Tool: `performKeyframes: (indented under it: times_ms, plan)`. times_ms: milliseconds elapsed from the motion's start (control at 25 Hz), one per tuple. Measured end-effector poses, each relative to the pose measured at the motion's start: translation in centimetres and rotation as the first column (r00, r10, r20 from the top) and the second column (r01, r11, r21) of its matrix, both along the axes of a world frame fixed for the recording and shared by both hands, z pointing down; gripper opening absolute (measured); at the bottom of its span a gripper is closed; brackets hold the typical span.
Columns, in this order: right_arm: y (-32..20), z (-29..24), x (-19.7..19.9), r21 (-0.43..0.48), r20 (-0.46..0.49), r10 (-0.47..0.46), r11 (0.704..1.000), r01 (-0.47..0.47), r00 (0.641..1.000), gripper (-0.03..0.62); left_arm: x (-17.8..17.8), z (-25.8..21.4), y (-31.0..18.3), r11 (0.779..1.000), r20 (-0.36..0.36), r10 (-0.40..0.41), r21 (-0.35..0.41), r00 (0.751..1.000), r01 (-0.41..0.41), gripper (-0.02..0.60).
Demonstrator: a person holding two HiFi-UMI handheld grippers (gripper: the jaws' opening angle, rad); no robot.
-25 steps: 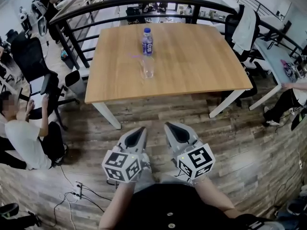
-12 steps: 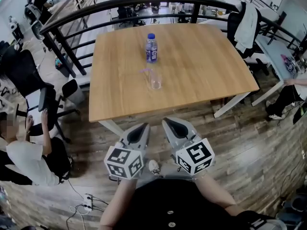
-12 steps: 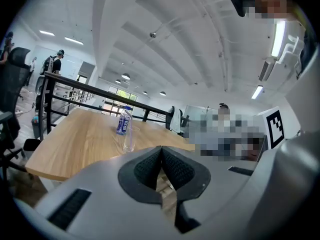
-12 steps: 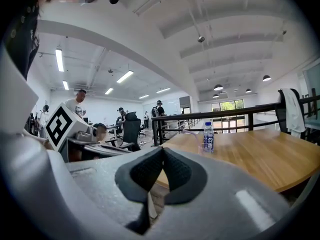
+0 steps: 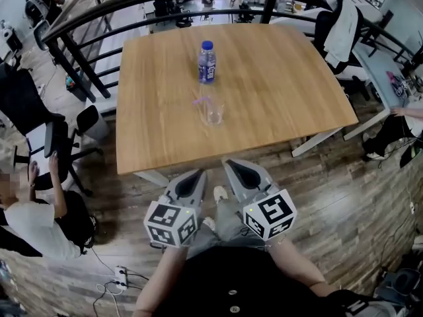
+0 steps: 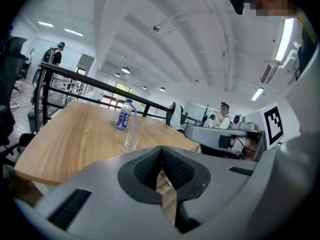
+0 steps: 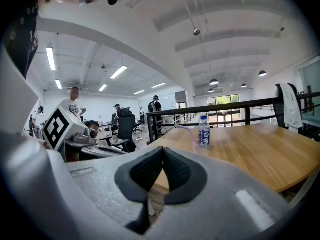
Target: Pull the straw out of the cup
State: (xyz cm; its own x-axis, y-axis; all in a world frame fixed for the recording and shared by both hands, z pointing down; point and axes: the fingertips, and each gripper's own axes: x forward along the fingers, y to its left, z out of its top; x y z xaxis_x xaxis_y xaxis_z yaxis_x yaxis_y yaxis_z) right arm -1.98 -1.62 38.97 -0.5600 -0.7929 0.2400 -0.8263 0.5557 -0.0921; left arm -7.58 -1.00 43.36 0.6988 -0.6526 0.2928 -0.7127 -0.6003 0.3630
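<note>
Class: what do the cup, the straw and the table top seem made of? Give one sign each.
Cup: clear glass or hard plastic, glossy; you see straight through it.
Straw: probably thin plastic, translucent purple, bent near the top.
Table top: wood or wood-look laminate, matt, with grain lines.

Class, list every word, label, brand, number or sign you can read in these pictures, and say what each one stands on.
No text can be read here.
On the bottle: a blue label with white print, too small and blurred to read.
On the left gripper cube: black-and-white square markers, patterns only, no words.
On the right gripper cube: the same kind of markers, no words.
</note>
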Motion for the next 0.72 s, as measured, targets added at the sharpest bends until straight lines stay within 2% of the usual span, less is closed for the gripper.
performKeyframes:
  times_ms: [360,720]
  plan:
    - [-7.1,1.0,1.0,-0.023,-0.001,-0.046,0.999,0.046,0.999,-0.002,1.2,0.7,-6.9,1.0,0.017,-0.018,-0.015,1.0,0.019,0.017]
    - [-14.7,1.1,1.4,-0.031,-0.025,-0.124,0.992,0.123,0.992,0.0,1.6,0.8,-14.2,0.996,0.011,-0.084,-0.014,0.996,0.084,0.017]
